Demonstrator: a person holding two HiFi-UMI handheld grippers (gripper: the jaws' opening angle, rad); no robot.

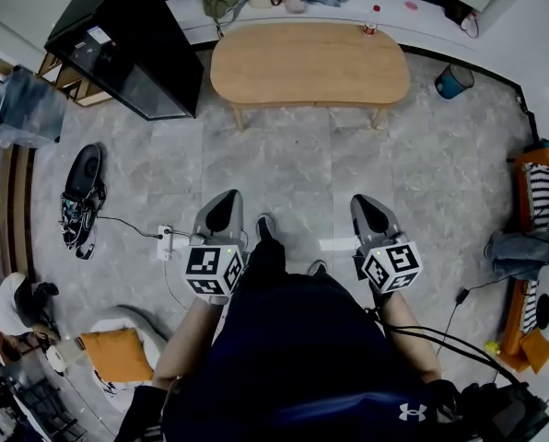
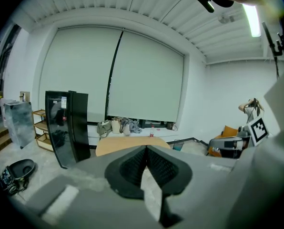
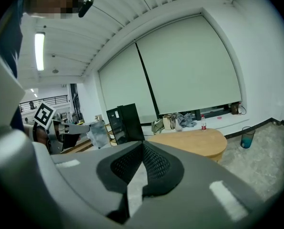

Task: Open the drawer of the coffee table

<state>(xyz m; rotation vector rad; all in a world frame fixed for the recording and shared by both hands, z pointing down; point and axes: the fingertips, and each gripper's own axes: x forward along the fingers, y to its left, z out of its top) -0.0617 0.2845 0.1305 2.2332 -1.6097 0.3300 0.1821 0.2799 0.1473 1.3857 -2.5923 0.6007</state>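
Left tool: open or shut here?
Shut. In the left gripper view the left tool shows its pads pressed together, nothing between them.

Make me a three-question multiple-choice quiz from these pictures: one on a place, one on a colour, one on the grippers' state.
1. In the head view, where does the black cabinet stand relative to the coffee table?
A. left of it
B. right of it
C. on top of it

2. What colour is the bin right of the table?
A. red
B. blue
C. yellow

3. How are the left gripper and right gripper?
A. both shut, empty
B. both open
C. one shut on a handle

Answers:
1 A: the cabinet stands off the table's left end.
2 B: the bin shows blue.
3 A: each gripper view shows jaws together, nothing between.
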